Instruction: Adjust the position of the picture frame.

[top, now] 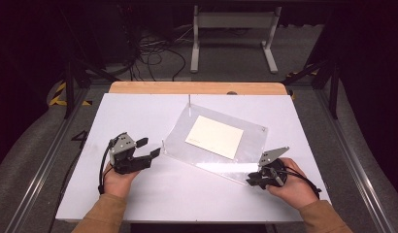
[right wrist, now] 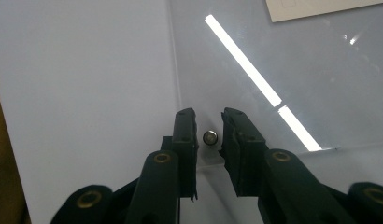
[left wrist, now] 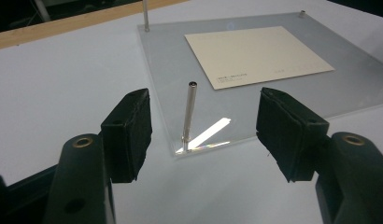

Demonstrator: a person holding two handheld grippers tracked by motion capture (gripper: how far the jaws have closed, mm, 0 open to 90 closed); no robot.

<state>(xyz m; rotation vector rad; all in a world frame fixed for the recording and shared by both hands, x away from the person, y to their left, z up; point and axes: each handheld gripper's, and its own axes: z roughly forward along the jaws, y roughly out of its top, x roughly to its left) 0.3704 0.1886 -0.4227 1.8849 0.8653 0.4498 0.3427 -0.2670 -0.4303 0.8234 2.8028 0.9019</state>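
Straddling corner post [right wrist: 209, 137]: right gripper [right wrist: 209, 135] fingers [right wrist: 186, 135], slightly apart.

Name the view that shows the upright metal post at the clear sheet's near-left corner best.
The left gripper view: the post stands full-length between the open jaws. The high view shows it as a tiny sliver. The right gripper view looks at a different corner.

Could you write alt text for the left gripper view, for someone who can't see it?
Two black gripper fingers stand wide apart, framing a thin upright metal post at the near corner of a clear plastic sheet on a white table. A cream card lies on the sheet.
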